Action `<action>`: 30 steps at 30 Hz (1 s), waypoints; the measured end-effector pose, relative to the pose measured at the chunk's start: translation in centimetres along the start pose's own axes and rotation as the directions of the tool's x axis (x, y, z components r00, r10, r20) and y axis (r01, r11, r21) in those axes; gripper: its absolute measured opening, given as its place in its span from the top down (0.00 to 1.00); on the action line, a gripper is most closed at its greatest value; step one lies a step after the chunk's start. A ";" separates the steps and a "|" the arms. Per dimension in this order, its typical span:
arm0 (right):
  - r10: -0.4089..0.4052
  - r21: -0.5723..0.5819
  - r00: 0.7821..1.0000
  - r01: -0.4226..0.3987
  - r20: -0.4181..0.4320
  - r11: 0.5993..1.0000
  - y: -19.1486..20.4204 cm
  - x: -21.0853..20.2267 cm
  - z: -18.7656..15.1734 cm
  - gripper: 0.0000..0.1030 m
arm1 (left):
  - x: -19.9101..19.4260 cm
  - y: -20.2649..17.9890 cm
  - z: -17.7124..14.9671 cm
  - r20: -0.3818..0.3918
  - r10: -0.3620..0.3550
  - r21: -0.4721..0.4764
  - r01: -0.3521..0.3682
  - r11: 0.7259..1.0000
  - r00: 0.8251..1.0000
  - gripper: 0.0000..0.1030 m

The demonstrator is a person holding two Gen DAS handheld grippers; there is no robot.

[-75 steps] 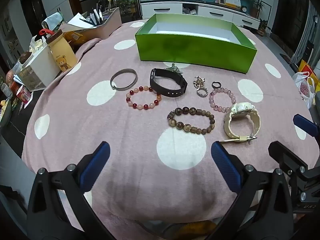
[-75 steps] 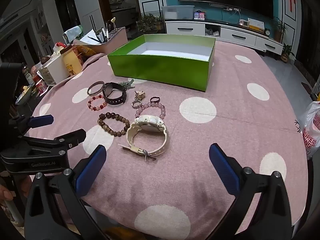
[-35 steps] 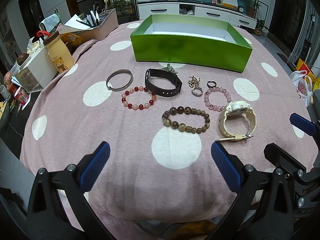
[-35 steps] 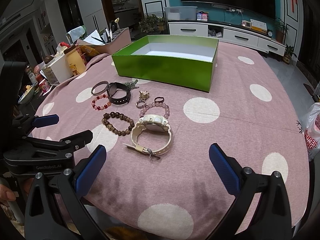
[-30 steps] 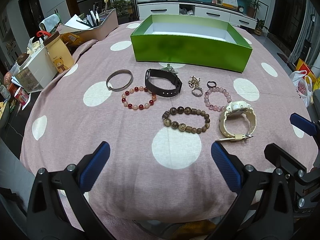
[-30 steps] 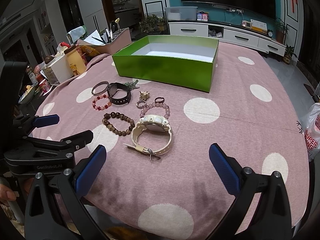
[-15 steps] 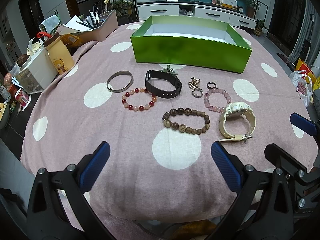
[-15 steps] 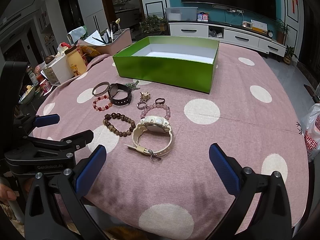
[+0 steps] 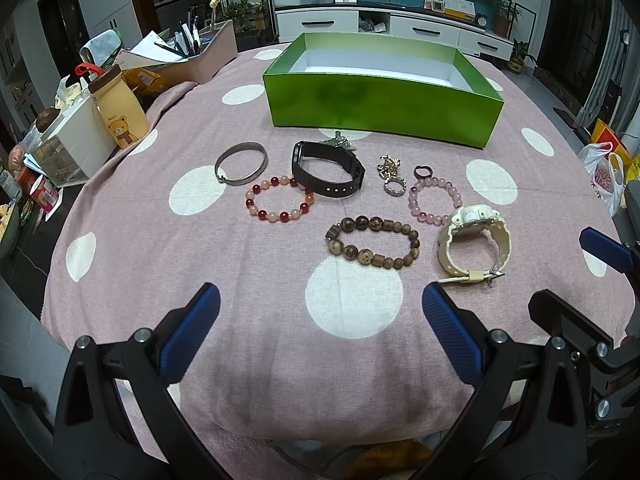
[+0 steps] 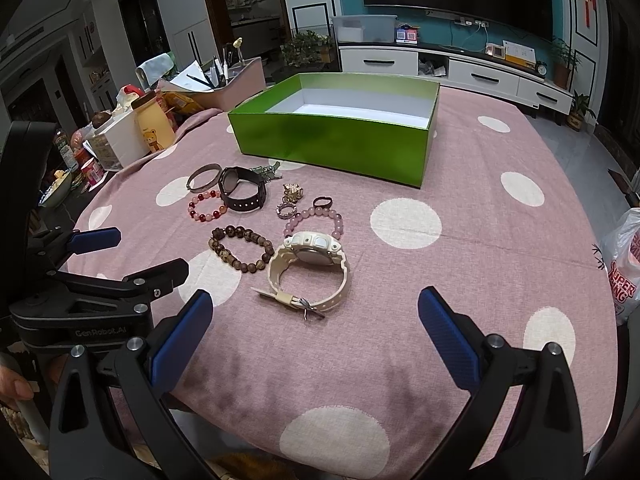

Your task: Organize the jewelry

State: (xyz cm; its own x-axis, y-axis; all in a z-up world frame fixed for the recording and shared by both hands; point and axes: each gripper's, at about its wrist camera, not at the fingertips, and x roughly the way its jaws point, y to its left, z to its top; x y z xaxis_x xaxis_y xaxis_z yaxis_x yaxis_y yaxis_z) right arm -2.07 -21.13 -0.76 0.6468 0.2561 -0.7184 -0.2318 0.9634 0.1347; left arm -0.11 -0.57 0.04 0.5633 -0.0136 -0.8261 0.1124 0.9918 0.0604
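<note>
An open green box stands at the back of the pink dotted tablecloth; it looks empty. In front lie a metal bangle, a black band, a red-and-pink bead bracelet, a brown bead bracelet, a pale pink bead bracelet, small rings and a gold trinket, and a cream watch. My left gripper is open near the table's front edge. My right gripper is open, just short of the watch.
A yellow bear bottle, a white drawer box and a pen tray crowd the far left edge. A plastic bag hangs off the right. The left gripper's body shows in the right wrist view.
Both grippers have drawn back and risen slightly, so the table looks a little farther away. The jewelry and the box have not moved.
</note>
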 end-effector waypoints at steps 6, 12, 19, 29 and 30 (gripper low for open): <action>0.001 -0.001 1.000 -0.001 0.000 1.000 0.0 0.0 0.0 0.01 | 0.0 0.0 0.0 0.001 -0.001 0.000 0.001 1.000 1.000 0.02; 0.001 0.000 1.000 -0.001 0.000 1.000 0.0 0.0 0.0 0.01 | 0.0 -0.2 0.1 -0.002 -0.003 0.000 0.003 1.000 1.000 0.02; 0.007 0.010 1.000 -0.007 0.004 1.000 -0.2 0.0 0.0 0.01 | 0.1 -0.3 0.7 -0.002 -0.027 -0.005 0.027 1.000 1.000 0.02; -0.011 0.084 1.000 0.011 0.009 0.996 -2.9 0.7 -0.3 0.01 | 2.3 3.4 0.3 -0.001 -0.061 -0.115 0.060 0.992 0.998 0.02; -0.012 0.089 1.000 0.011 0.007 0.996 -3.2 0.9 -0.3 0.01 | 2.6 3.8 0.4 -0.005 -0.065 -0.126 0.064 0.990 0.998 0.02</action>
State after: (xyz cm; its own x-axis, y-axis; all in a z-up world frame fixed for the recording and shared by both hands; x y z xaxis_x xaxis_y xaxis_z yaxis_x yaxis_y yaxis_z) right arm -1.00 -23.99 -2.03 0.6547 0.2449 -0.7151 -0.1589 0.9695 0.1866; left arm 2.10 3.08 -1.72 0.5506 -0.0778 -0.8312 0.0444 0.9970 -0.0640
